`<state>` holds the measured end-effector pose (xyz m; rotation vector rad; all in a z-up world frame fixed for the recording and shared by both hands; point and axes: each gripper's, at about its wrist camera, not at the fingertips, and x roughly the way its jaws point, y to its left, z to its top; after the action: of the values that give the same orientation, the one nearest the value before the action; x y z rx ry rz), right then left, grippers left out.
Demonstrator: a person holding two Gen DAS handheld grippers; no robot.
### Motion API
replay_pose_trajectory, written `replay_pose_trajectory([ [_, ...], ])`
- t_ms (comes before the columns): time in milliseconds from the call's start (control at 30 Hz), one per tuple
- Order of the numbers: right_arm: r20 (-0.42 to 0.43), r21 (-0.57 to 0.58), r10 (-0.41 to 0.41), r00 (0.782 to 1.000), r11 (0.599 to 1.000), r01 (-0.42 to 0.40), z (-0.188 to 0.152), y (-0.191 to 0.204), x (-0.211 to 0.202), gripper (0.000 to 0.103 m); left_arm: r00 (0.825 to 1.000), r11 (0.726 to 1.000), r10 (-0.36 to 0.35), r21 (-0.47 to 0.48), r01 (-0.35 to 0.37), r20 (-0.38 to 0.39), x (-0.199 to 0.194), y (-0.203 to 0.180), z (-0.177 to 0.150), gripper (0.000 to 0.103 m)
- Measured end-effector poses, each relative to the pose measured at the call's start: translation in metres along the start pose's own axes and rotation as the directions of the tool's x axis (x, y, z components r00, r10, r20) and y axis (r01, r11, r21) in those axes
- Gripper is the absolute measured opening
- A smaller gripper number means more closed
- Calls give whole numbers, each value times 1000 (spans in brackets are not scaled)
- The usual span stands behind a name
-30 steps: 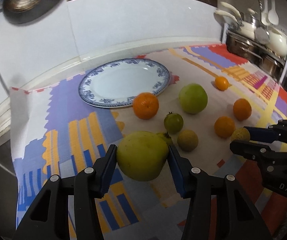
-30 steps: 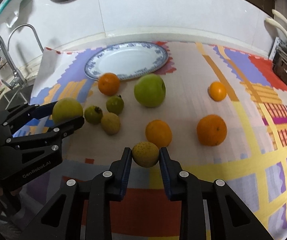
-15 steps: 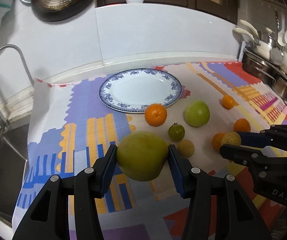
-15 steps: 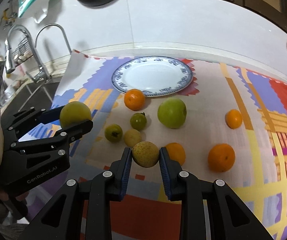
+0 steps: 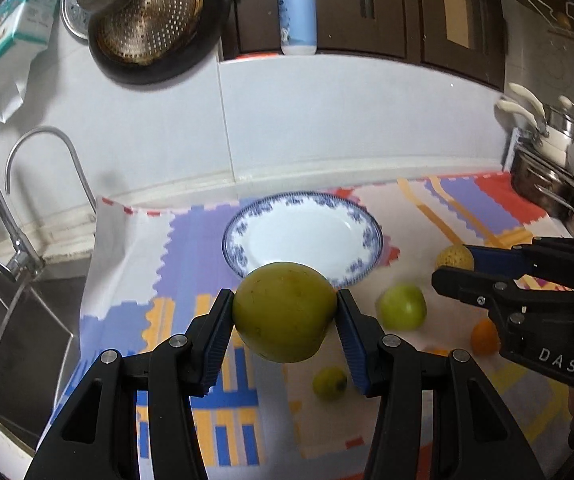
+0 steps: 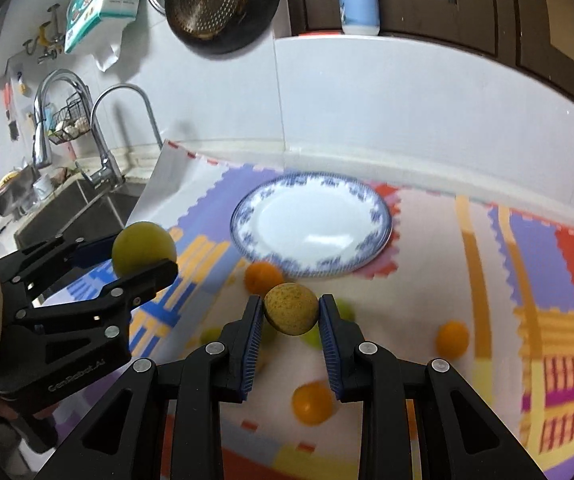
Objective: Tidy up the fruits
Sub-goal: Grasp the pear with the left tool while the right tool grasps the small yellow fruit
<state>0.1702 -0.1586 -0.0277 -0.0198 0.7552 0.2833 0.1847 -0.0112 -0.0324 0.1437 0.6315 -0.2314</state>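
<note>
My left gripper is shut on a large yellow-green fruit, held in the air above the patterned mat; it also shows in the right wrist view. My right gripper is shut on a small speckled yellow fruit, also raised; it shows in the left wrist view. A blue-rimmed white plate lies empty at the back of the mat. A green apple, several oranges and small green fruits lie on the mat below.
A sink with a tap is at the left. A rack of pots and utensils stands at the right. The white wall runs behind the plate, with a colander and soap bottle above.
Both grippers have risen well above the mat with their fruits. The fruits on the mat now look smaller and lower in view, and more wall and sink shows.
</note>
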Motion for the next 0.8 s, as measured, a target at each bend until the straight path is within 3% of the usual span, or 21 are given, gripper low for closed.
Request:
replay_pose_trajectory([
  [433,64,-74,9,998,997,-5,65,-30,27,29,999,1000,30,-5,-29,29,38,-2,52,50],
  [800,1,-97,34,999,995,-33,109,-46,90,29,999,1000,-8,0,8,-34,97,11,83,50],
])
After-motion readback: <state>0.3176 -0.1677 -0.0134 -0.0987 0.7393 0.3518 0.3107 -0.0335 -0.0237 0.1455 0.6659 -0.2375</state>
